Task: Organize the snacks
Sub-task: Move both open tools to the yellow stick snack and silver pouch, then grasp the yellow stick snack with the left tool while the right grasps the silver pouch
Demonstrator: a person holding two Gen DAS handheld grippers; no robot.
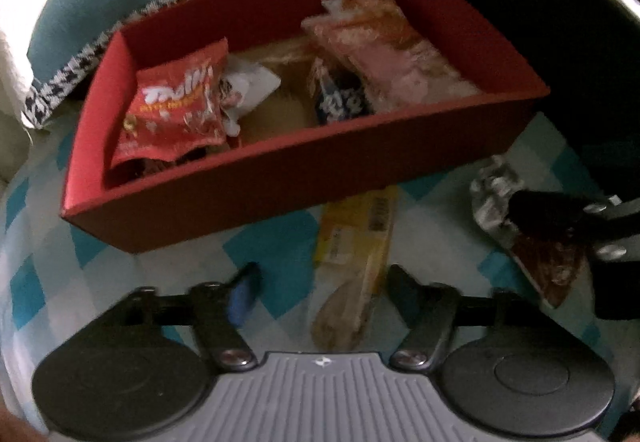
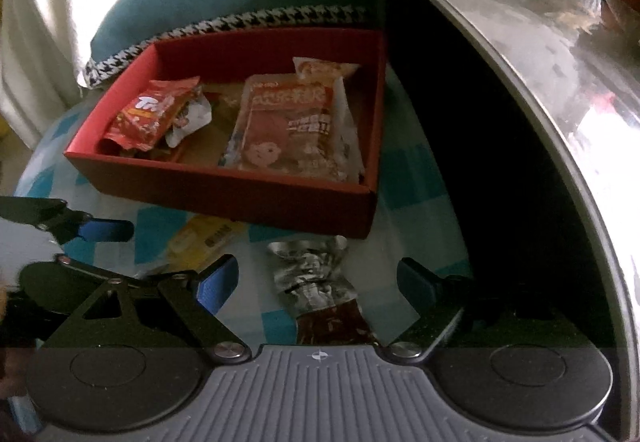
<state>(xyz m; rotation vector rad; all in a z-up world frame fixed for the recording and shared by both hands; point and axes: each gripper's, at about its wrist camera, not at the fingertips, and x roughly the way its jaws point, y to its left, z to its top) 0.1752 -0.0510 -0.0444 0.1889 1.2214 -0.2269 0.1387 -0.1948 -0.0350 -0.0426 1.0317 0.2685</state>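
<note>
Checked blue-and-white cloth covers the table w/ a red box on it, already holding a red snack bag at one end and a big pinkish packet at the other, plus smaller bits btwn. Two snacks remain outside, just in front of the box: a yellow packet and a silver-and-brown wrapper.

Step in hand looks like pickup of both leftovers. Left gripper hangs over the yellow packet, jaws well apart, packet btwn them, pads not pressing, nothing held. Right gripper likewise straddles the wrapper, wide open, empty.

Next prob needs each to drop lower, close on its snack, then lift over the box wall.
</note>
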